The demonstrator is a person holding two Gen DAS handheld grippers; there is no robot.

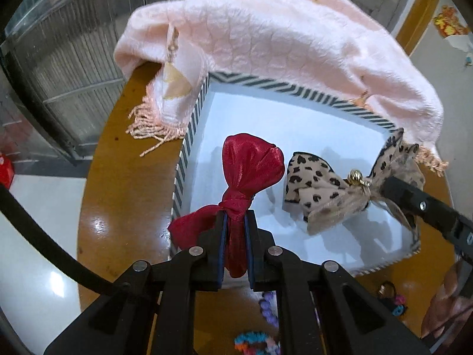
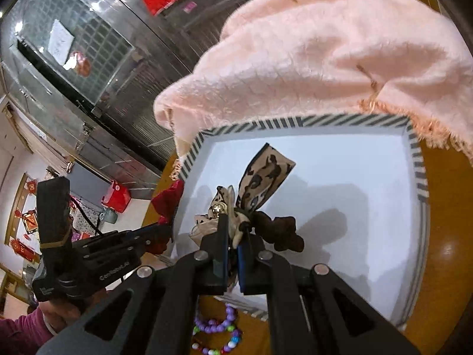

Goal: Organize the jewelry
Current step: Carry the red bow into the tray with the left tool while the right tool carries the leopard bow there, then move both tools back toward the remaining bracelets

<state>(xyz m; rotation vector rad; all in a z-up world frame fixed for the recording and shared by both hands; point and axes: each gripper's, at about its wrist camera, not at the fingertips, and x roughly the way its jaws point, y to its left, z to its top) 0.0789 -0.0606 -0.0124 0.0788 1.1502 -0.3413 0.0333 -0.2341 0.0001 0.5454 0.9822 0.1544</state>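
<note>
My left gripper is shut on the knot of a red satin bow, held over the near left corner of a white box with a striped rim. My right gripper is shut on a leopard-print bow with a gold bead and a dark brown scrunchie part, hanging over the box's white floor. In the left wrist view the leopard-print bow hangs over the box's right half, with the right gripper's finger reaching in from the right. The left gripper and the red bow show at the box's left edge.
A pink fringed scarf lies heaped behind the box on the round wooden table. Bead bracelets and colourful hair ties lie on the table in front of the box. A hand in a magenta sleeve holds the left gripper.
</note>
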